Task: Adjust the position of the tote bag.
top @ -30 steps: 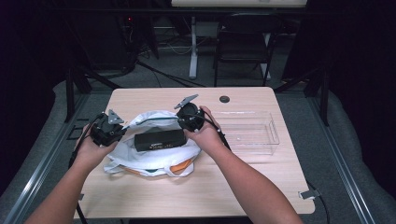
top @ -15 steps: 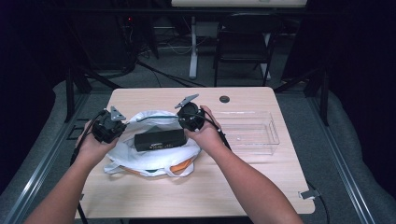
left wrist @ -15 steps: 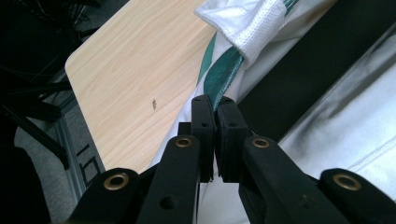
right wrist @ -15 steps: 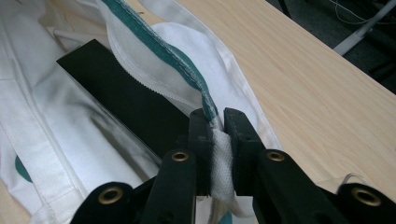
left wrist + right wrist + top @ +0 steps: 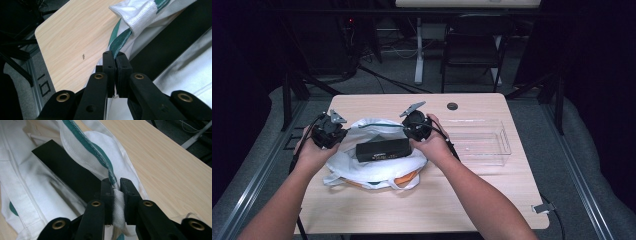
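Note:
A white cloth bag [image 5: 377, 167] with a green-trimmed rim lies on the wooden table [image 5: 422, 210], and a long black box [image 5: 383, 149] rests across its mouth. My left gripper [image 5: 328, 134] is shut on the bag's rim at the left side; in the left gripper view the green trim [image 5: 120, 42] runs into the closed jaws [image 5: 115, 61]. My right gripper [image 5: 416, 126] is shut on the rim at the right side, white fabric [image 5: 118, 205] bunched between its jaws [image 5: 117, 185]. The black box [image 5: 67, 172] lies just beyond the right gripper's jaws. Something orange [image 5: 404, 178] peeks from under the bag.
A clear plastic tray [image 5: 479, 142] stands on the table to the right of the bag. A small dark round cap [image 5: 452, 106] sits near the far edge. Chairs and cables crowd the dark floor behind the table.
Both grippers have stayed on the bag's rim. The bag mouth and the box have barely shifted.

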The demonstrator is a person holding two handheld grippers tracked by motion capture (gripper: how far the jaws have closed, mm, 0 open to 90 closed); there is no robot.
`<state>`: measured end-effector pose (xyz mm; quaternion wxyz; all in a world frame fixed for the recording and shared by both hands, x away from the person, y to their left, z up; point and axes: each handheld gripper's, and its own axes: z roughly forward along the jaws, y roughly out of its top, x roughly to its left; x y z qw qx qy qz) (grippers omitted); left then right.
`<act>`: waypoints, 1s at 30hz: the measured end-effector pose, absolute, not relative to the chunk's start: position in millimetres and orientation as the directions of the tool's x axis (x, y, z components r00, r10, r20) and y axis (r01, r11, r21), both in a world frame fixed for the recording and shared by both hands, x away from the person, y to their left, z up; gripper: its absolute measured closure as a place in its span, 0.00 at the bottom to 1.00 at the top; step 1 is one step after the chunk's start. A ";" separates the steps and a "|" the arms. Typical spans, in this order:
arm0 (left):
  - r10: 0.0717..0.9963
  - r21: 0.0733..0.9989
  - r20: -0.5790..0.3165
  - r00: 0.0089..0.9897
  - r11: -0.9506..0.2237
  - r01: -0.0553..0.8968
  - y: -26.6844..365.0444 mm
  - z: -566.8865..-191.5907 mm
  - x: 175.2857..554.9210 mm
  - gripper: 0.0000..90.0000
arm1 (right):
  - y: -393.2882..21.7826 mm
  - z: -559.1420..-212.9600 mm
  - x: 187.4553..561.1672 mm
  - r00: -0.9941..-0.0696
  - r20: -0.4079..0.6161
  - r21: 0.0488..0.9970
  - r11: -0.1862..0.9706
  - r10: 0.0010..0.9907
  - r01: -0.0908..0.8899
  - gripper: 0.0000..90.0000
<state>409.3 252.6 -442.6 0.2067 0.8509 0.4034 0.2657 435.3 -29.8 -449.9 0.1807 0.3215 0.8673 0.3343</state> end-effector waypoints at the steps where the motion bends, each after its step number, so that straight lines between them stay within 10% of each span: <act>1: 0.800 0.567 0.280 0.531 -0.584 0.580 252.7 -442.5 410.3 0.98 | -30.1 -449.8 435.1 -0.733 -0.101 0.688 0.579 0.673 0.437 0.90; 16: 0.819 0.574 0.258 0.512 -0.556 0.601 252.5 -440.6 417.5 0.98 | -36.5 -455.8 427.5 -0.757 -0.097 0.679 0.598 0.647 0.425 0.79; 30: 0.830 0.585 0.247 0.501 -0.540 0.606 249.3 -441.2 422.4 0.98 | -35.6 -462.4 429.2 -0.763 -0.140 0.632 0.650 0.631 0.421 0.88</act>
